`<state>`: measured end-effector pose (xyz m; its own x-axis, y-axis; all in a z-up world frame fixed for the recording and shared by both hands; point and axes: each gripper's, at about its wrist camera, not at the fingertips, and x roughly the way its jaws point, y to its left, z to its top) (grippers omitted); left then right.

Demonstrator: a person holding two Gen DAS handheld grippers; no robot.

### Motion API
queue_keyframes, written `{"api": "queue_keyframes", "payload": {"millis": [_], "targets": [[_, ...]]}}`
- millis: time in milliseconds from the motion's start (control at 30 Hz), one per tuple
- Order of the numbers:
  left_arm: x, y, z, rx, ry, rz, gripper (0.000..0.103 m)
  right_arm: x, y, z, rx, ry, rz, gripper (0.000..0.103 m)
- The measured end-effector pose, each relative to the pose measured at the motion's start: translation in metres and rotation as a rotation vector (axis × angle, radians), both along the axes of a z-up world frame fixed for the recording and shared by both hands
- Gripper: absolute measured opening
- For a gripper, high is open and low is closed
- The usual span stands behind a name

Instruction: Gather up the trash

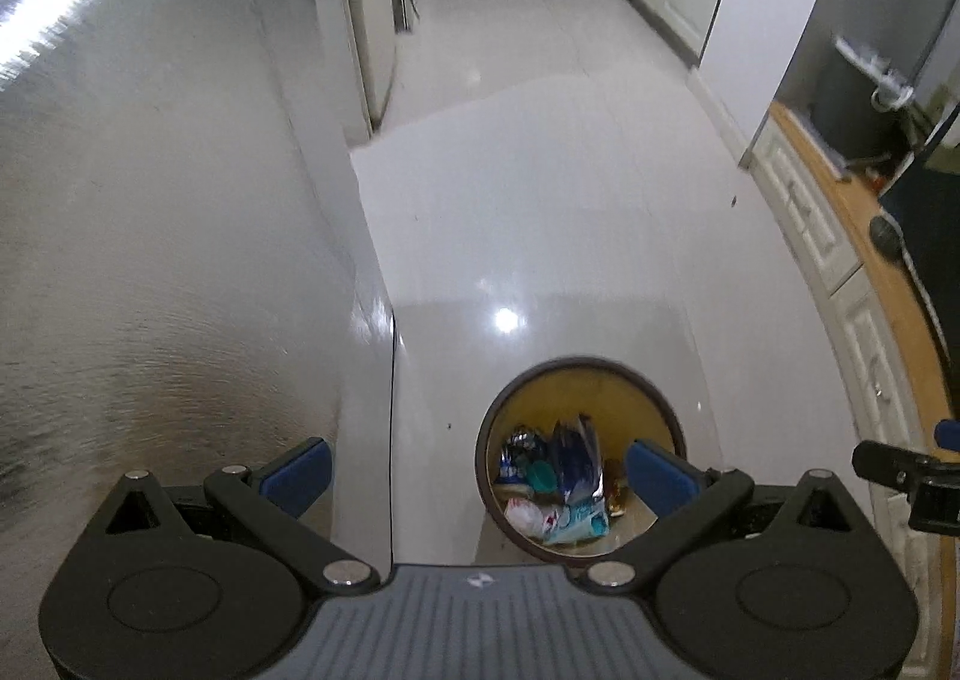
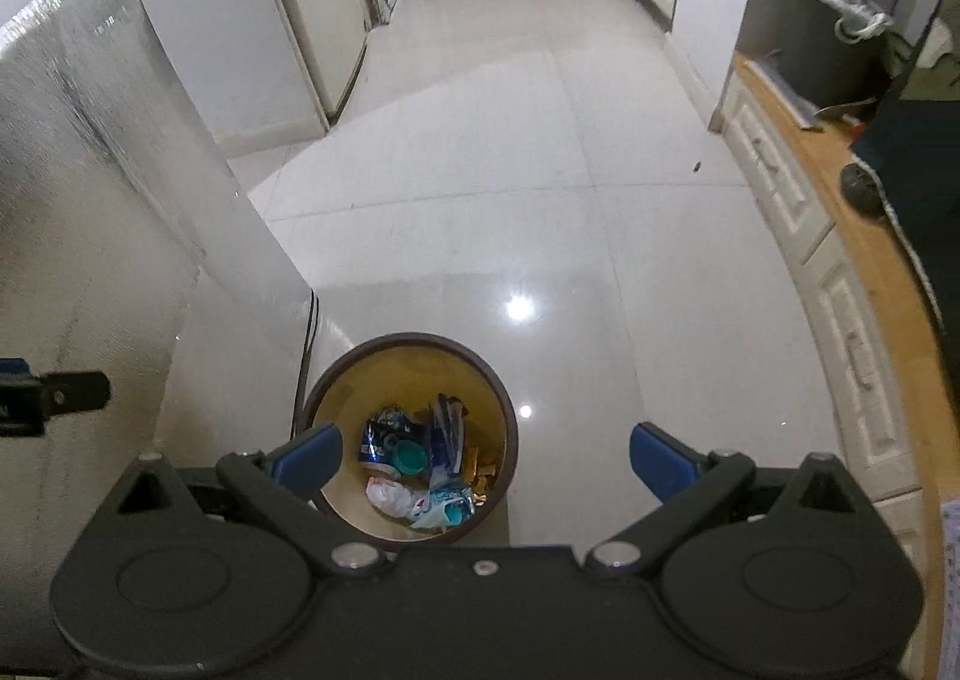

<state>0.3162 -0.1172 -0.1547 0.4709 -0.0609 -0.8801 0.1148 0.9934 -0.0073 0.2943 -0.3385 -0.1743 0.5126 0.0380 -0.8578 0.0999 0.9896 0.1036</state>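
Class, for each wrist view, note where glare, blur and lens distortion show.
Left wrist view: a lamp glare spot on the floor, streaky blur on the silver panel, and the wooden counter edge bowed by the fisheye. Right wrist view: glare spots on the floor beyond the bin; sharper overall.

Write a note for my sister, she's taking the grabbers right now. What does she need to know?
Left gripper: open, empty, above the floor beside the bin.
Right gripper: open, empty, over the bin's right edge.
Bin: on the white floor beside a silver panel, upright.
Done: wrappers, a teal lid and a white bag are already inside.
Left: one small dark speck lies on the floor far ahead, near the cabinets; too small to tell if it is trash. Check it.
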Motion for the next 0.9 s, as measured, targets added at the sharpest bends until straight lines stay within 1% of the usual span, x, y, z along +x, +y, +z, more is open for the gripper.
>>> {"api": "queue_keyframes", "payload": {"millis": [100, 233, 267, 367, 533, 733, 900], "targets": [[-0.018, -0.003, 0.016, 0.015, -0.027, -0.019, 0.103, -0.016, -0.001, 0.022, -0.004, -0.024, 0.018, 0.103], [-0.034, -0.011, 0.033, 0.081, -0.031, -0.028, 0.103, -0.039, 0.002, 0.051, -0.035, -0.075, 0.034, 0.103], [-0.040, -0.011, 0.039, 0.080, -0.042, -0.036, 0.103, -0.044, 0.003, 0.057, -0.039, -0.085, 0.034, 0.103], [-0.055, -0.006, 0.056, 0.040, -0.071, -0.052, 0.103, -0.059, 0.002, 0.072, -0.050, -0.108, 0.027, 0.103], [-0.079, 0.004, 0.085, 0.001, -0.125, -0.052, 0.103, -0.083, -0.003, 0.090, -0.043, -0.136, 0.002, 0.103], [-0.107, 0.013, 0.117, -0.015, -0.186, -0.032, 0.103, -0.107, 0.005, 0.116, -0.043, -0.173, 0.016, 0.103], [-0.136, 0.017, 0.135, 0.008, -0.234, -0.033, 0.103, -0.129, 0.013, 0.135, -0.069, -0.211, 0.019, 0.103]]}}
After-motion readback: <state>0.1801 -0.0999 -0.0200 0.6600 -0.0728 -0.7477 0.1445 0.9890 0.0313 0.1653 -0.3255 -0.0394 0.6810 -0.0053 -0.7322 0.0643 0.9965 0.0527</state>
